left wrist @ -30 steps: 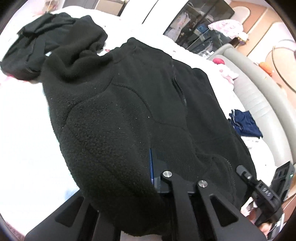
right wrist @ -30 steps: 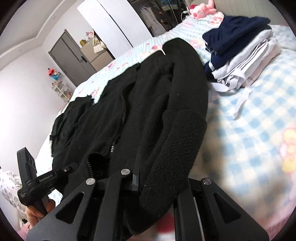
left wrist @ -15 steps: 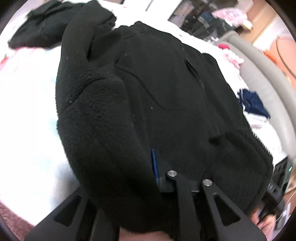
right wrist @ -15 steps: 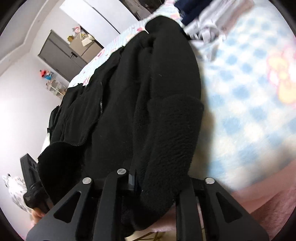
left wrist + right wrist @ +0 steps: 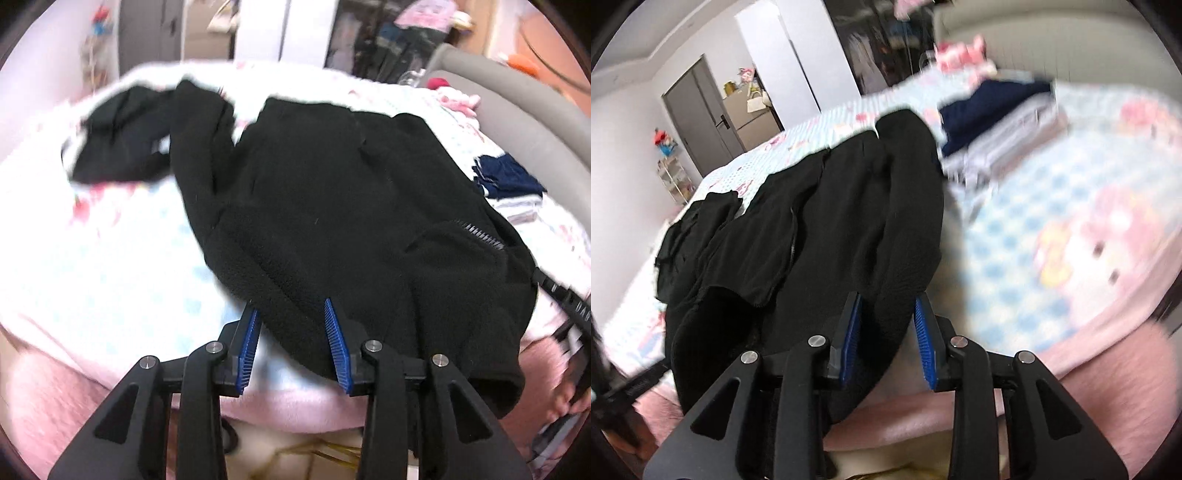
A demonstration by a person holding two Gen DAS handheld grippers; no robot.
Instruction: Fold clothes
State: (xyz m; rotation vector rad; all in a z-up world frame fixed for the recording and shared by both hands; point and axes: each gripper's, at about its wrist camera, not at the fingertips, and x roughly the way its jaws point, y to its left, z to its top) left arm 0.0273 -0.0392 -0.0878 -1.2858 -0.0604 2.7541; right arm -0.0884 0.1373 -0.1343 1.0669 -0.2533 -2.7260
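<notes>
Your left hand-held gripper (image 5: pixel 291 314) and right hand-held gripper (image 5: pixel 888 314) have just been opening; both jaws stand apart, the black fleece jacket (image 5: pixel 332 192) hem loose between them. The jacket lies spread on the bed (image 5: pixel 110 258), beside folded clothes (image 5: pixel 997 122).

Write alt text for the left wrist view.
The left tool, jaws apart, sits at the near hem of a black fleece jacket spread on a checked bedsheet. Folded navy clothes lie beyond it.
</notes>
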